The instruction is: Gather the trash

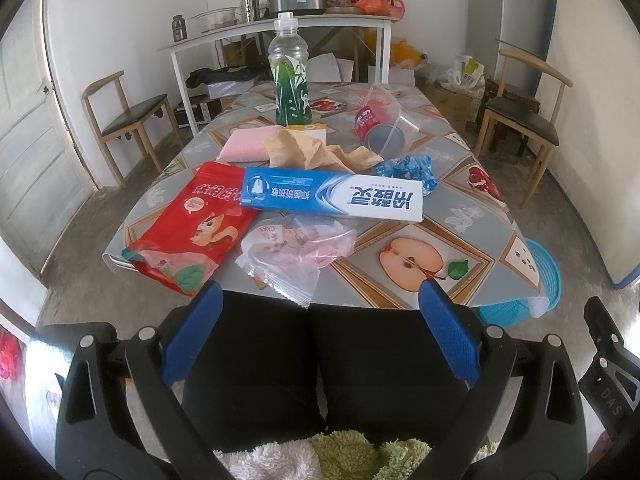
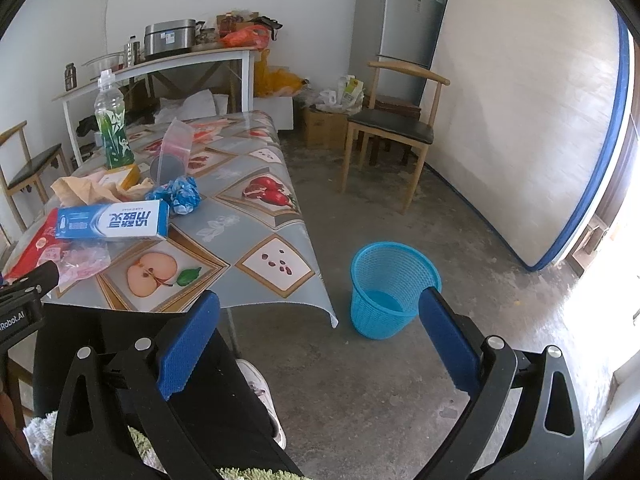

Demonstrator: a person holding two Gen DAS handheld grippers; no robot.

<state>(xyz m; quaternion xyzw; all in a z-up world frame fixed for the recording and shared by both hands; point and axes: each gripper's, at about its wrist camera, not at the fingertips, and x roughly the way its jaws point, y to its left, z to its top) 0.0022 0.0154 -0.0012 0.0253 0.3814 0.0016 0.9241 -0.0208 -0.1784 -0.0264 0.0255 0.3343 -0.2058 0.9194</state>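
Note:
Trash lies on the patterned table (image 1: 460,152): a red snack bag (image 1: 192,224), a clear cake wrapper (image 1: 296,248), a blue toothpaste box (image 1: 332,196), crumpled brown paper (image 1: 320,152), a blue crumpled wrapper (image 1: 408,168), a red can in a clear bag (image 1: 380,128) and a green bottle (image 1: 290,80). A blue mesh bin (image 2: 390,288) stands on the floor right of the table. My left gripper (image 1: 320,296) is open and empty before the table's near edge. My right gripper (image 2: 320,308) is open and empty, low, left of the bin.
Wooden chairs stand left (image 1: 128,120) and right (image 2: 396,128) of the table. A white side table (image 1: 280,32) with kitchen items is behind. A mattress (image 2: 532,120) leans on the right wall beside a fridge (image 2: 400,20). My black-clad legs (image 1: 320,368) are below.

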